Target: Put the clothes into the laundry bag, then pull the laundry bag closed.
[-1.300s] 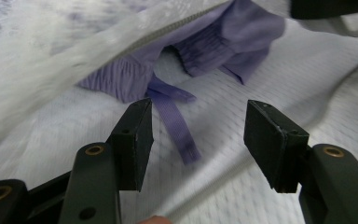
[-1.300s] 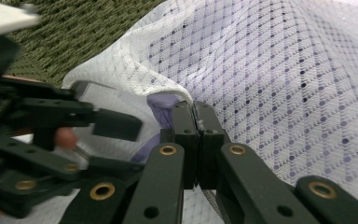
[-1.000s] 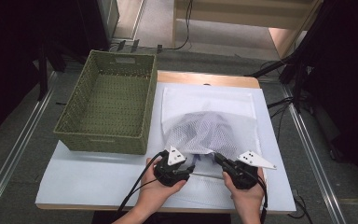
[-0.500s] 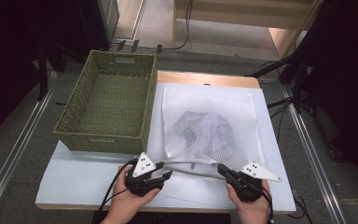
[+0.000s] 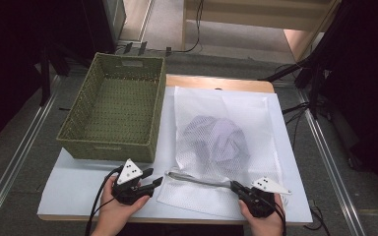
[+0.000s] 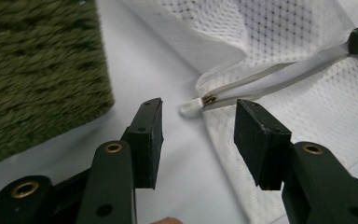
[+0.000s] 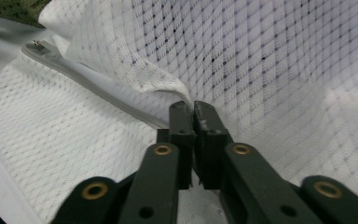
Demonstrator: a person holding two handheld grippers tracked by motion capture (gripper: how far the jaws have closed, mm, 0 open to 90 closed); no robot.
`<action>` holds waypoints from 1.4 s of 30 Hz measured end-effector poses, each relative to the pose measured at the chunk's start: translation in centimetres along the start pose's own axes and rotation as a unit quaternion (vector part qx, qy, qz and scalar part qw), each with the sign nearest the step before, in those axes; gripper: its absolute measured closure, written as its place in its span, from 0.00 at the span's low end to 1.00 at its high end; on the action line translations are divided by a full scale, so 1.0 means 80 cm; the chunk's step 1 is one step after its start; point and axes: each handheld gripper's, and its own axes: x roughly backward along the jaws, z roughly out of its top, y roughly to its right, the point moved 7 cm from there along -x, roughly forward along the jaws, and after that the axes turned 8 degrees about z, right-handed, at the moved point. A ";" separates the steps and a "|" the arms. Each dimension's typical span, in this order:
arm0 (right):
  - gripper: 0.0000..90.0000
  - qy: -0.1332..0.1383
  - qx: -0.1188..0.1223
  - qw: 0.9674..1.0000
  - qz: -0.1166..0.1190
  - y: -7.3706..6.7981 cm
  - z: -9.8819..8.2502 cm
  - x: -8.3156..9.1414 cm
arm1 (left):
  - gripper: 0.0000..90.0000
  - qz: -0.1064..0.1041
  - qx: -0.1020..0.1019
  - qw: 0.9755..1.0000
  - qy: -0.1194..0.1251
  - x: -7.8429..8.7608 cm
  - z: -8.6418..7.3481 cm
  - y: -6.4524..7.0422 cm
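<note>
Zipper tape of the white mesh laundry bag (image 5: 221,147) runs sideways between my hands: my left gripper (image 6: 198,128) has just been opening, empty, short of its brass slider (image 6: 209,99), while my right gripper (image 7: 190,112) pinches the far end.

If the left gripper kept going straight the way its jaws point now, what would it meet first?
Most likely the zipper end of the white mesh laundry bag, which lies just ahead between the left gripper's open jaws. Depth is hard to judge; the green wicker basket sits off to one side of that line.
</note>
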 end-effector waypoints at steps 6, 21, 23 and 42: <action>0.67 0.022 0.013 1.000 0.008 -0.011 0.012 0.003 | 0.57 0.002 -0.002 1.000 -0.004 -0.003 -0.002 -0.005; 0.49 0.050 0.102 0.992 0.050 -0.093 0.060 -0.017 | 0.57 0.006 0.002 1.000 0.001 0.000 0.002 -0.009; 0.45 0.034 0.117 0.991 0.059 -0.109 0.061 -0.036 | 0.57 0.005 0.002 1.000 0.001 0.000 0.002 -0.009; 0.22 -0.069 0.121 0.989 0.041 -0.103 0.045 -0.149 | 0.65 -0.001 0.010 1.000 0.000 -0.001 -0.002 -0.015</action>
